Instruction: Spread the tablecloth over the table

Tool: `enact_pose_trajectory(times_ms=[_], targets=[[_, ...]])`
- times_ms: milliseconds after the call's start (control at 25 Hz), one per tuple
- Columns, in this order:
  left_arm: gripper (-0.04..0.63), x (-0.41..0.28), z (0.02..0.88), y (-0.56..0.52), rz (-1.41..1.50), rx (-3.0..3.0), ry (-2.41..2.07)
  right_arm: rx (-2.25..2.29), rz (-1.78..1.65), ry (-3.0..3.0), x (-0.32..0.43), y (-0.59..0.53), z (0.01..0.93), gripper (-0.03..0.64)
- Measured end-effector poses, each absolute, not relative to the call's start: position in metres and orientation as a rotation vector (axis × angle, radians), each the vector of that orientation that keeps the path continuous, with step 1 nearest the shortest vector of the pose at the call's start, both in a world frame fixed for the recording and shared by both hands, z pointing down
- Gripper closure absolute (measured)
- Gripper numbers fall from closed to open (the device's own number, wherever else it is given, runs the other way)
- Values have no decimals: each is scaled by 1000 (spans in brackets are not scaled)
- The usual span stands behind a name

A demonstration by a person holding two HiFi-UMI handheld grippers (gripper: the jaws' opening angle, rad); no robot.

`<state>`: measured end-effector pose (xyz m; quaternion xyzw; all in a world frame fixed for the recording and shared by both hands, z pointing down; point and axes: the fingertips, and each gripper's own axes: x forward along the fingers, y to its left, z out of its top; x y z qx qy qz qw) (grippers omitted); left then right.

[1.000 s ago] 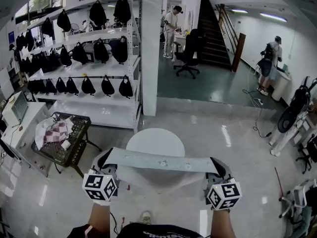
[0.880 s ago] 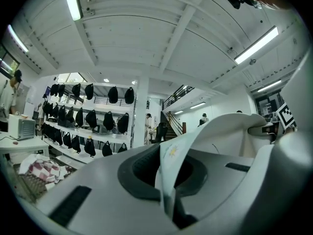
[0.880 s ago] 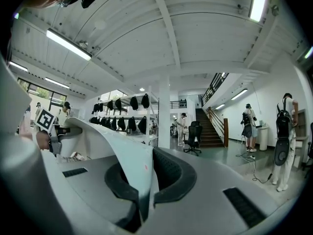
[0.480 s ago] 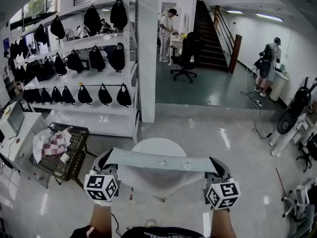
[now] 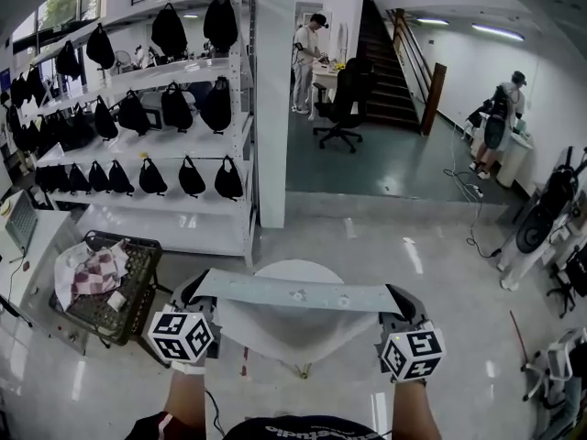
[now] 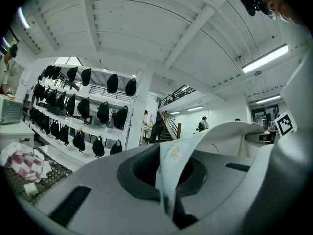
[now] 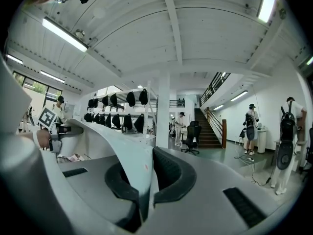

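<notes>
Left gripper (image 5: 193, 291) is clamped on the cloth's (image 5: 298, 293) left corner and right gripper (image 5: 396, 297) on the right one. The cloth hangs stretched in the air between them. The round table (image 5: 295, 266) sits just past it, with the rack (image 5: 246, 108) further back.

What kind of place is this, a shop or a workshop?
Probably a lab or workshop with storage: white shelves hung with black bags, an office chair beside a person at a desk, and a staircase to an upper level.
</notes>
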<state>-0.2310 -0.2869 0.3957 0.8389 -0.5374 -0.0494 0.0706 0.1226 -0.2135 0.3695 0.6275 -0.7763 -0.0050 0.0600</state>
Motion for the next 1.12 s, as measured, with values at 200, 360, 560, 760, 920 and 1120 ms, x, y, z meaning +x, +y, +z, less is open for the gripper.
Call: enact_pose_trajectory(times_ms=[200,360,560,760,920,1120], targets=[[577,-230,394,-301,-114,2567,-1624,1925,-23,-2322,124,-226,367,586],[577,-228,389,-308,-99,2602,-1644,1946,-15,-2312,127,-234,366,586],[577,-224,383,-321,-86,2624,-1658,1941,-27,-2307,131,-247,363,586],[577,-221,379,-334,-71,2630,-1685,1931,-30,-2322,135,-262,362,586],[577,-218,373,-350,-71,2626,-1712,1921,-34,-2343,138,-283,359,586],[577,-211,359,-375,-73,2635,-1768,1899,-64,-2377,147,-315,351,586]])
